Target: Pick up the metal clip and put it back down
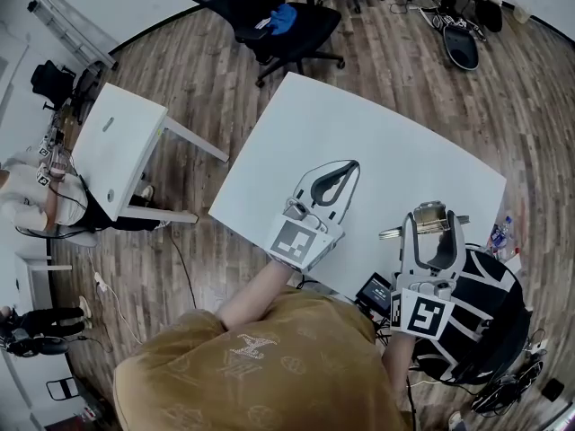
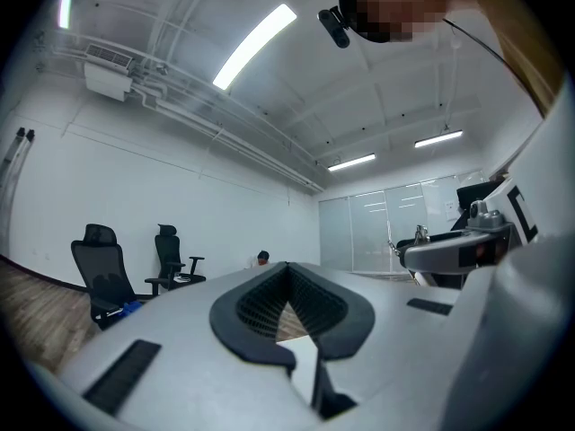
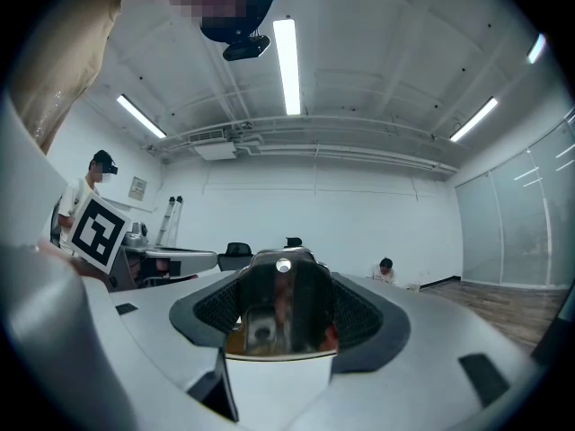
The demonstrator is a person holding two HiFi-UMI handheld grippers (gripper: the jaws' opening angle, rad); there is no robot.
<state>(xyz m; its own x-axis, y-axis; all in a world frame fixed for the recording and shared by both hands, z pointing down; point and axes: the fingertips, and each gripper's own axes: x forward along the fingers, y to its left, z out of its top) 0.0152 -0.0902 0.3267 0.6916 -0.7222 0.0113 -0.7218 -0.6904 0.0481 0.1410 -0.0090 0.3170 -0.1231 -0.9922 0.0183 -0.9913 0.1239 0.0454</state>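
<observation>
The right gripper (image 1: 433,212) was clamped on the metal clip (image 3: 283,303), apparently holding it clear of the white table (image 1: 359,124) at its near right edge, ready for setting down. The left gripper (image 1: 349,166), jaws together and empty, hung idle to its left.

The right gripper (image 3: 284,266), grey with black ribbed pads (image 3: 364,317), has its jaws closed on a shiny silver metal clip (image 3: 280,317), which stands upright between them and mirrors the room. Beyond lie a white wall, long ceiling light strips (image 3: 287,61) and a black office chair (image 3: 237,251). A black-and-white square marker cube (image 3: 95,231) shows at left, a seated person (image 3: 385,269) far off.
</observation>
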